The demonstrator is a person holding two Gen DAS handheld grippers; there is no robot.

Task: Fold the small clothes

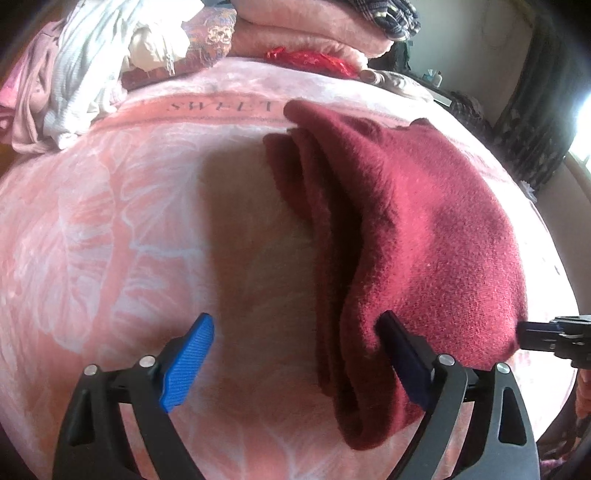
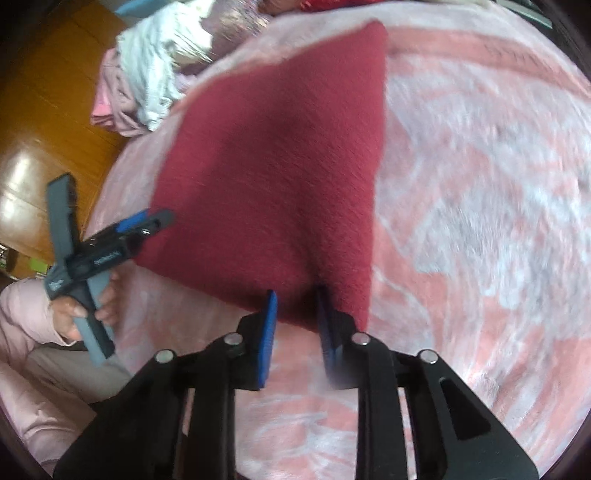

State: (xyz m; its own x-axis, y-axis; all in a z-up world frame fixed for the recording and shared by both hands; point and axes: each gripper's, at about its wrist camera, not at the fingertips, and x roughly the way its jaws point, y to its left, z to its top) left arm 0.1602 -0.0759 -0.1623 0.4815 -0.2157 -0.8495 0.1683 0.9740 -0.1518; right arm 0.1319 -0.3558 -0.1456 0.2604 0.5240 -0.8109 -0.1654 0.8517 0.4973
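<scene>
A dark red fleece garment (image 1: 417,221) lies partly folded on a pink patterned blanket (image 1: 110,221). My left gripper (image 1: 295,332) is open wide, its right finger (image 1: 402,354) touching the garment's near edge, its left finger over bare blanket. In the right wrist view the garment (image 2: 273,166) is lifted and stretched. My right gripper (image 2: 295,306) has its jaws close around the garment's near edge, pinching a fold. The left gripper (image 2: 147,225) shows there at the garment's left corner, held by a hand.
A pile of white and pink clothes (image 1: 74,74) sits at the blanket's far left. Folded pink blankets (image 1: 306,33) and a red item (image 1: 310,59) lie at the back. Wooden floor (image 2: 48,122) lies beyond the bed's left edge.
</scene>
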